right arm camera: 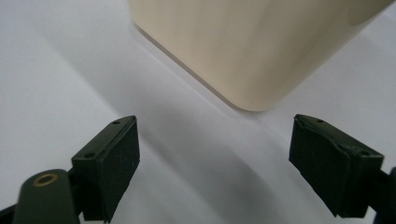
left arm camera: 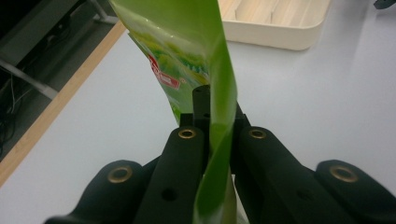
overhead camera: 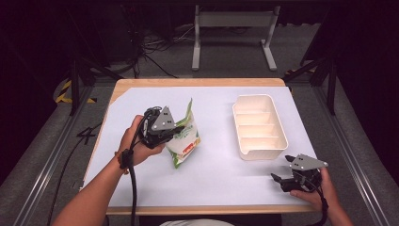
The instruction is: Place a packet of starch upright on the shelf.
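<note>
A green and white snack bag [overhead camera: 186, 134] with a red label is held above the white table sheet at centre left. My left gripper [overhead camera: 175, 131] is shut on the bag's flat edge; in the left gripper view the green bag [left arm camera: 187, 56] rises between the two black jaws of the left gripper [left arm camera: 217, 126]. My right gripper [overhead camera: 281, 179] rests near the table's front right edge, jaws wide open with nothing between them. In the right gripper view the right gripper [right arm camera: 215, 158] faces the near corner of the cream tray [right arm camera: 252, 46].
A cream divided tray [overhead camera: 259, 126] with several empty compartments stands at the right of the white sheet [overhead camera: 211, 174]. The wooden table edge [overhead camera: 197, 209] runs along the front. A metal stand [overhead camera: 233, 33] stands on the floor beyond the table.
</note>
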Available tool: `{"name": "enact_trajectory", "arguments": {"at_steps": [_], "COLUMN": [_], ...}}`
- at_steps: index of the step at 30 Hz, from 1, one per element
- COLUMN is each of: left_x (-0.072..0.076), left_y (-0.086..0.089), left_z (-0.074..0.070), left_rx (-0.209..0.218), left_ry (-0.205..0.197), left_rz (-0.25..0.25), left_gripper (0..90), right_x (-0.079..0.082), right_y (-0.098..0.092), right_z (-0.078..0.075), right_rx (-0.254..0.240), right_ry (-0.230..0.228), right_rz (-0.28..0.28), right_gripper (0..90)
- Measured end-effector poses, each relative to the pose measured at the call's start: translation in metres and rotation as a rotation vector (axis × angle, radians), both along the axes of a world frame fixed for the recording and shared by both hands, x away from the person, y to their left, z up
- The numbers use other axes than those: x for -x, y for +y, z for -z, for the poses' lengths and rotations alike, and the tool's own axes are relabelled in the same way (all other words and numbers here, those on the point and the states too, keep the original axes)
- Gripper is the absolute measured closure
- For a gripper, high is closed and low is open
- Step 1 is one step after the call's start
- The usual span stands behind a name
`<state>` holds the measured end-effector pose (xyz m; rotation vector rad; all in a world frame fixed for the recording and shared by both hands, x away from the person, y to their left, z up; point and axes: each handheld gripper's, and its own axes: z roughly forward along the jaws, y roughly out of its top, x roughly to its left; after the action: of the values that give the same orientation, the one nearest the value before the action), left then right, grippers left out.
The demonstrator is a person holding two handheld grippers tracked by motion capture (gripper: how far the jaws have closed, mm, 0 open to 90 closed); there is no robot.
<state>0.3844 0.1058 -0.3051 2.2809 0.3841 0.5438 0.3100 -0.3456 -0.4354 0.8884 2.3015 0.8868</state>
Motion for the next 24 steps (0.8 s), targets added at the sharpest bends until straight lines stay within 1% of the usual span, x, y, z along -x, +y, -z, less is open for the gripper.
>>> {"name": "enact_trajectory", "arguments": {"at_steps": [4,5,8,9,10,12,13,14,15,16,17,18,19,20,21,23,24], "left_x": [-0.005,-0.007,-0.013,-0.015,-0.018,-0.022,-0.022,-0.025,-0.027,-0.032,-0.032,-0.036,-0.038,-0.038,-0.042,-0.043,-0.046], "left_y": [-0.006,-0.008,-0.013,-0.015,-0.018,-0.026,-0.026,-0.029,-0.032,-0.040,-0.040,-0.046,-0.050,-0.050,-0.058,-0.061,-0.067], "left_z": [-0.007,-0.009,-0.012,-0.012,-0.014,-0.016,-0.016,-0.017,-0.019,-0.022,-0.022,-0.025,-0.027,-0.027,-0.030,-0.031,-0.033], "left_rx": [-0.004,0.005,0.014,0.015,0.011,0.002,0.002,-0.001,-0.005,-0.020,-0.020,-0.035,-0.047,-0.047,-0.063,-0.070,-0.082], "left_ry": [-0.026,-0.036,-0.043,-0.048,-0.048,-0.057,-0.057,-0.056,-0.052,-0.046,-0.046,-0.040,-0.039,-0.039,-0.039,-0.041,-0.045], "left_rz": [0.026,0.033,0.063,0.064,0.079,0.091,0.091,0.101,0.106,0.115,0.115,0.134,0.140,0.140,0.152,0.155,0.162], "left_gripper": [89.4,89.5,89.4,89.5,89.4,89.4,89.4,89.4,89.4,89.4,89.4,89.4,89.4,89.4,89.4,89.4,89.4], "right_x": [0.000,0.000,0.000,0.000,0.000,0.000,0.000,0.000,0.000,0.000,0.000,0.000,0.000,0.000,0.000,0.000,0.000], "right_y": [0.000,0.000,0.000,0.000,0.000,0.000,0.000,0.000,-0.001,-0.001,-0.001,-0.002,-0.002,-0.002,-0.002,-0.002,-0.002], "right_z": [0.000,-0.001,-0.001,-0.001,-0.001,-0.001,-0.001,-0.001,-0.001,-0.001,-0.001,-0.001,-0.001,-0.001,0.000,0.000,-0.001], "right_rx": [0.004,0.004,0.005,0.011,0.014,0.014,0.014,0.010,0.010,0.012,0.012,0.011,0.011,0.011,0.013,0.013,0.010], "right_ry": [-0.002,-0.004,-0.004,-0.007,-0.010,-0.009,-0.009,-0.008,-0.008,-0.009,-0.009,-0.010,-0.010,-0.010,-0.009,-0.010,-0.010], "right_rz": [0.001,0.003,0.005,0.004,0.003,0.003,0.003,0.005,0.005,0.006,0.006,0.006,0.005,0.005,0.007,0.006,0.007], "right_gripper": [15.7,15.7,15.7,15.7,15.7,15.6,15.6,15.7,15.6,15.6,15.6,15.6,15.6,15.6,15.6,15.6,15.6]}}
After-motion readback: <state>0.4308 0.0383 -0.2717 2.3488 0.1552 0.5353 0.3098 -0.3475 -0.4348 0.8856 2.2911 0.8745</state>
